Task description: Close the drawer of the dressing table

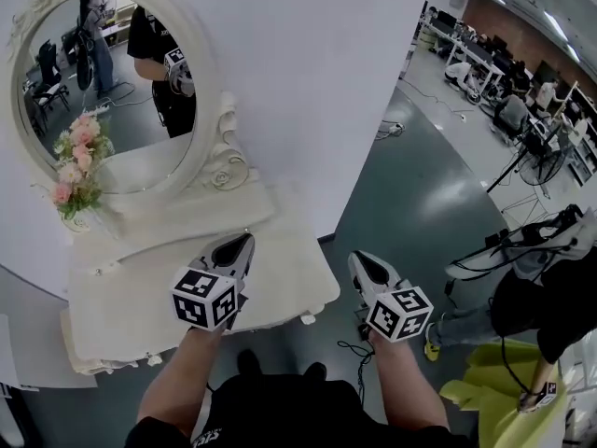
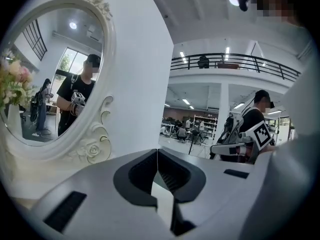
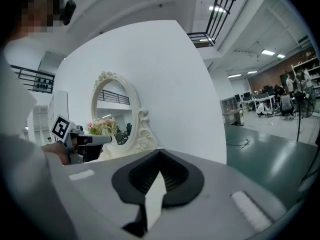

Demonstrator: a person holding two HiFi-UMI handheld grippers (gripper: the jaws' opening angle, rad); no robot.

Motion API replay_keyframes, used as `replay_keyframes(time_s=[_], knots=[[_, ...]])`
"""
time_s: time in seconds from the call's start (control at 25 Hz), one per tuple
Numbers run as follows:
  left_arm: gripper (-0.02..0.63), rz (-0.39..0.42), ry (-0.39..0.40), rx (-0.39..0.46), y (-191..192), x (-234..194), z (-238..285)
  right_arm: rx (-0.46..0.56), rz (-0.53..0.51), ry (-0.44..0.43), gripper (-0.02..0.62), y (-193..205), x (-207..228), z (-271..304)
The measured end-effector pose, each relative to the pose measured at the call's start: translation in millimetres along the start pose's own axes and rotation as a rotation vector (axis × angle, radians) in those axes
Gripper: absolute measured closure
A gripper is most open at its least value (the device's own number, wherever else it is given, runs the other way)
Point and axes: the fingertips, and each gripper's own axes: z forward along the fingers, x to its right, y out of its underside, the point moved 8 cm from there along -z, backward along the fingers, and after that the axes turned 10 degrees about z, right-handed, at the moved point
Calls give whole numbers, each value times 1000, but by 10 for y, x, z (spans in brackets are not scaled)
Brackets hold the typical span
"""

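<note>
The white dressing table (image 1: pixel 121 287) stands against the wall under an oval mirror (image 1: pixel 103 91) with pink flowers (image 1: pixel 76 161). Its drawer front (image 1: pixel 103 342), with a small knob (image 1: pixel 306 319), looks flush under the tabletop's edge. My left gripper (image 1: pixel 242 242) hovers over the tabletop's right part, jaws shut on nothing. My right gripper (image 1: pixel 357 259) hangs just off the table's right end over the floor, also shut and empty. In the left gripper view the shut left gripper (image 2: pixel 157 152) points past the mirror (image 2: pixel 55 79). In the right gripper view the shut right gripper (image 3: pixel 159 153) points toward the wall.
A white wall panel (image 1: pixel 308 82) stands behind the table. On the grey-green floor at the right, a person in dark clothes (image 1: pixel 536 297) is beside a yellow-green sheet (image 1: pixel 494 390). Office desks and chairs (image 1: pixel 504 73) fill the far right. A cable (image 1: pixel 392 129) lies on the floor.
</note>
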Motion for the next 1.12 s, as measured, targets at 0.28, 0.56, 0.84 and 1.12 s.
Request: replay_keyframes(time_s=[0.28,0.56,0.84,1.12], knots=[[595,33,-16,44,-203,249,56,96,-88,-34,588,-285,113,-506],[595,56,-18,57,-218,349,92,136,-93,-71,588,-414,63,-521],[595,40,-34,54,-176,220,59,137,-114,-100,588,-476,-79,-350],[595,33,-40,57,-176,103,17,128,-117,-121,588,-456,-198,-237]])
